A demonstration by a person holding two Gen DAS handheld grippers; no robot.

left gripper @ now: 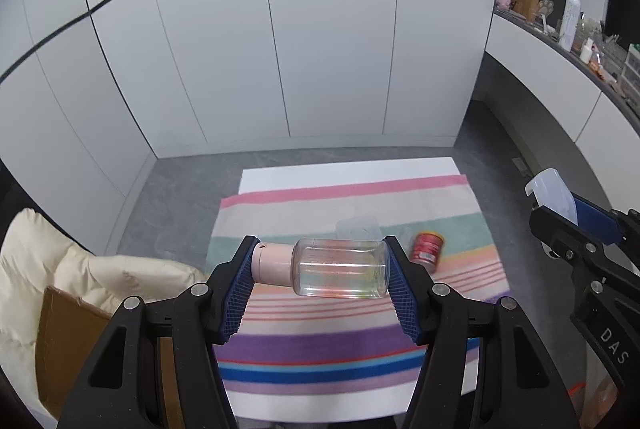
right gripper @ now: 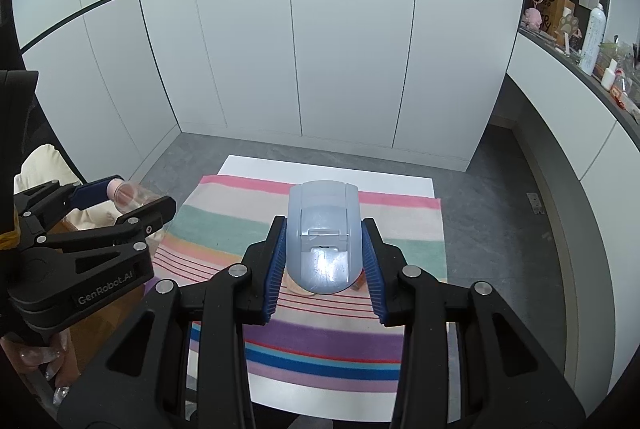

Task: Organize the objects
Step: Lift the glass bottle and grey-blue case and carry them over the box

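The left tool [left gripper: 320,263] gripped a clear bottle with a pink cap [left gripper: 340,267] end to end, its long axis lying crosswise, cap at nine o'clock. The right tool [right gripper: 323,261] clamped a pale blue plastic cap-shaped piece [right gripper: 322,241]. Both hung above the striped towel [left gripper: 320,345] on the desk. A red can [left gripper: 427,247] lay at one o'clock of the bottle, nearer the right tool.

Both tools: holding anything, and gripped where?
Left tool: clear bottle, held end to end, cap and base. Right tool: pale blue container, gripped by its sides.
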